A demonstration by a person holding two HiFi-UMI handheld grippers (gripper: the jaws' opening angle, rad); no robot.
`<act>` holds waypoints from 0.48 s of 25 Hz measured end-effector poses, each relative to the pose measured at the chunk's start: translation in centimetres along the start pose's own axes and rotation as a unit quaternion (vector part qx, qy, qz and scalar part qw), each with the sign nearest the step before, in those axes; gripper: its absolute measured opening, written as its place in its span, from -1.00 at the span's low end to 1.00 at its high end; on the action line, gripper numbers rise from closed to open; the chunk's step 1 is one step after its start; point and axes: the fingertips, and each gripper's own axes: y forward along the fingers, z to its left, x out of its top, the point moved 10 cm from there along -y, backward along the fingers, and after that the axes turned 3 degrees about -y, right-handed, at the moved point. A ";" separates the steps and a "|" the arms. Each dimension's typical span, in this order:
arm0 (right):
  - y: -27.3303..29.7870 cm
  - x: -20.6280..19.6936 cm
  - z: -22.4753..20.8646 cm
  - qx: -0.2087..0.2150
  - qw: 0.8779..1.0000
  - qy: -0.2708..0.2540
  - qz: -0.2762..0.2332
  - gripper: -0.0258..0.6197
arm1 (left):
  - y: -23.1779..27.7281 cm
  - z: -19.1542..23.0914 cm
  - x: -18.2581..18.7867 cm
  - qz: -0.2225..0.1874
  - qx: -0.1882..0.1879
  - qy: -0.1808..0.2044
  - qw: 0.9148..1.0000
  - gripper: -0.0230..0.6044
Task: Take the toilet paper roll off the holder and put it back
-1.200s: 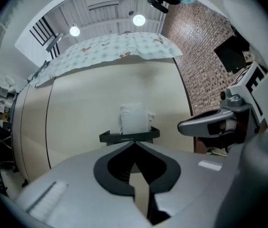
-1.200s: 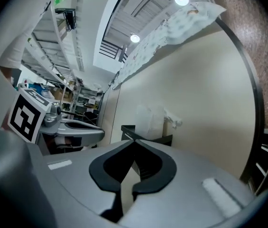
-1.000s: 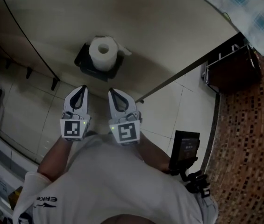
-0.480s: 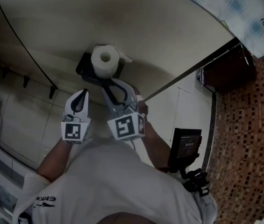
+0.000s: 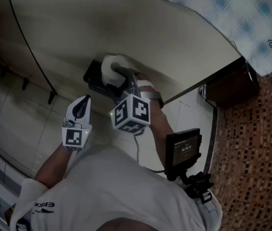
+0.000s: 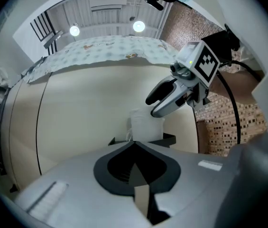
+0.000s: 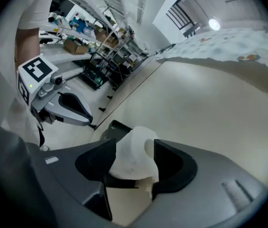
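The white toilet paper roll [image 5: 112,65] sits on a black holder [image 5: 94,78] fixed to a beige panel. My right gripper [image 5: 120,74] has reached up to it, turned on its side. In the right gripper view the roll [image 7: 133,159] fills the gap between the wide-spread jaws, which have just been opening; I see no pads pressing on it. My left gripper [image 5: 82,103] hangs back to the left of the holder, shut and empty. In the left gripper view the roll [image 6: 144,126] shows beyond the closed tips, with the right gripper's fingers [image 6: 169,96] above it.
A beige panel [image 5: 174,37] with a dark seam runs behind the holder. Patterned cloth [image 5: 244,20] lies over its top. A dark cabinet [image 5: 229,85] and brown mosaic tiles [image 5: 258,148] are to the right. A black device [image 5: 184,148] hangs at the person's waist.
The right gripper moved forward and up from beside the left one to the roll, rolled sideways, and its jaws opened round the roll. The left gripper stayed where it was.
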 end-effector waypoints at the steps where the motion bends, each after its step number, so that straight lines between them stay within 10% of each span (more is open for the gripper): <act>1: 0.4 0.1 -0.1 0.010 1.000 -0.011 0.014 -0.09 | -0.1 0.2 0.0 0.000 0.001 -0.001 1.000 -0.92; 12: 2.3 1.1 0.0 0.053 0.991 -0.070 0.099 -0.20 | 0.2 0.8 -0.3 -0.004 0.003 -0.012 1.000 -0.92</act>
